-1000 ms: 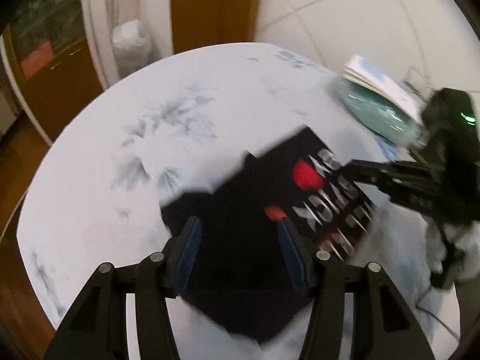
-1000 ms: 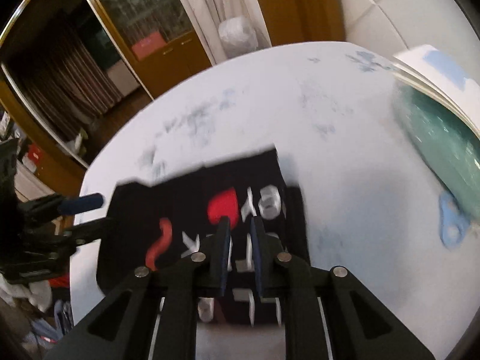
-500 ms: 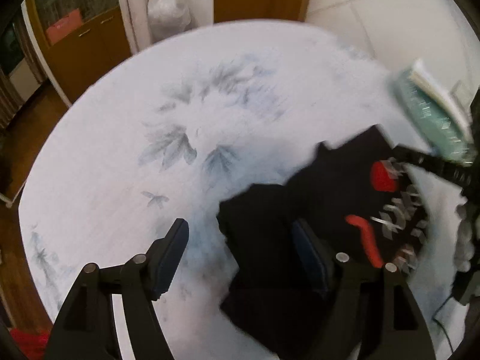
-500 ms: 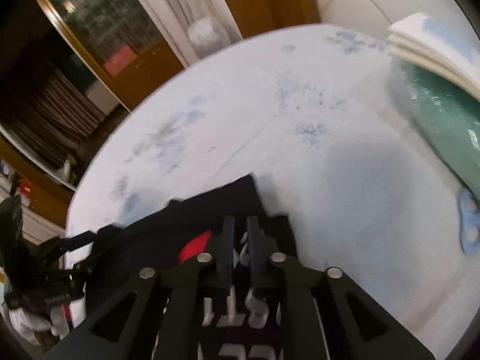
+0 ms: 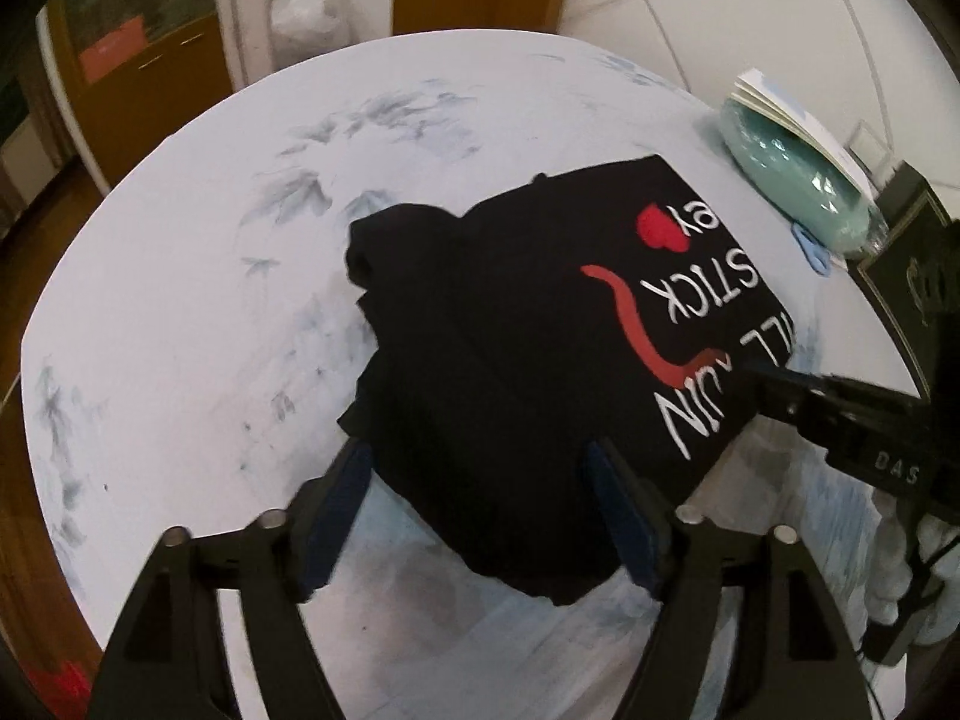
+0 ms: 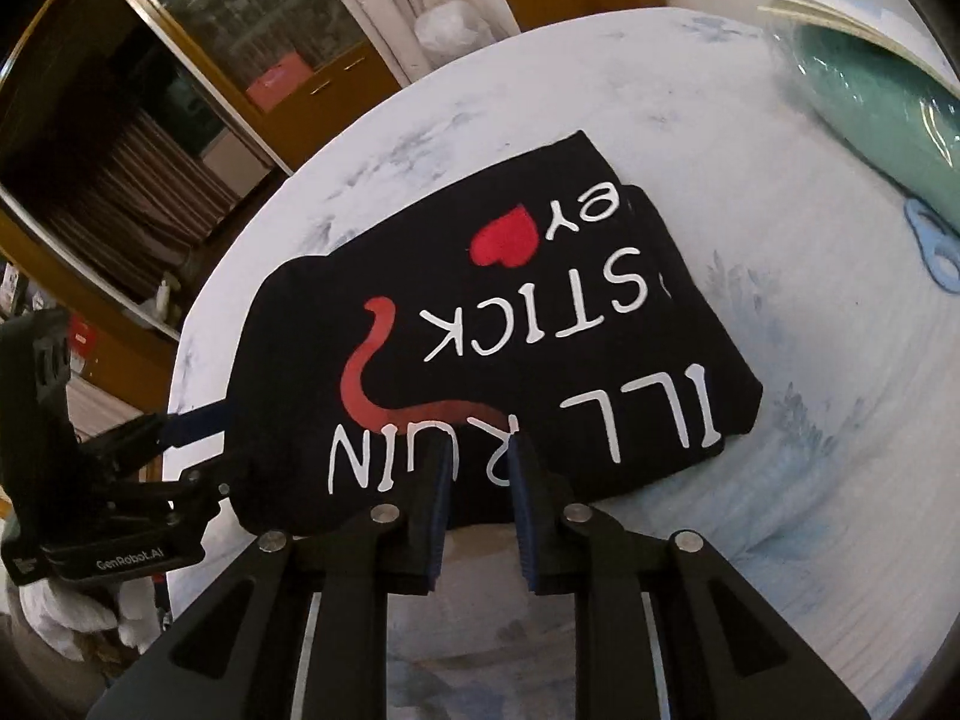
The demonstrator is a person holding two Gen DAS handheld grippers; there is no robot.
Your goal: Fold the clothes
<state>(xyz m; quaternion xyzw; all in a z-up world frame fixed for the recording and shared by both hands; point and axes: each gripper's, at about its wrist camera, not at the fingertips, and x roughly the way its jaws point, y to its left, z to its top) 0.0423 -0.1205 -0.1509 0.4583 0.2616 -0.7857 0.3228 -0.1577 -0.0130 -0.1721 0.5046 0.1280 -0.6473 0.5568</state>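
A black T-shirt point(image 5: 510, 324) with white lettering and a red heart lies folded on the round white table point(image 5: 180, 312); it also shows in the right wrist view point(image 6: 480, 324). My left gripper point(image 5: 480, 498) is open, its fingers either side of the shirt's near bunched edge. My right gripper point(image 6: 477, 480) has its jaws slightly apart at the shirt's near edge, by the lettering. The right gripper shows in the left wrist view point(image 5: 840, 414) at the shirt's right edge. The left gripper shows in the right wrist view point(image 6: 138, 450) at the shirt's left edge.
A teal bowl-like object point(image 5: 798, 186) under an open book point(image 5: 786, 108) sits at the table's right. A small blue item point(image 6: 936, 246) lies next to it. A wooden cabinet point(image 6: 180, 90) and curtains stand beyond the table.
The right gripper's jaws have parted a little and the shirt has settled flat on the table. The left gripper has swung back so its open fingers straddle the shirt's near edge.
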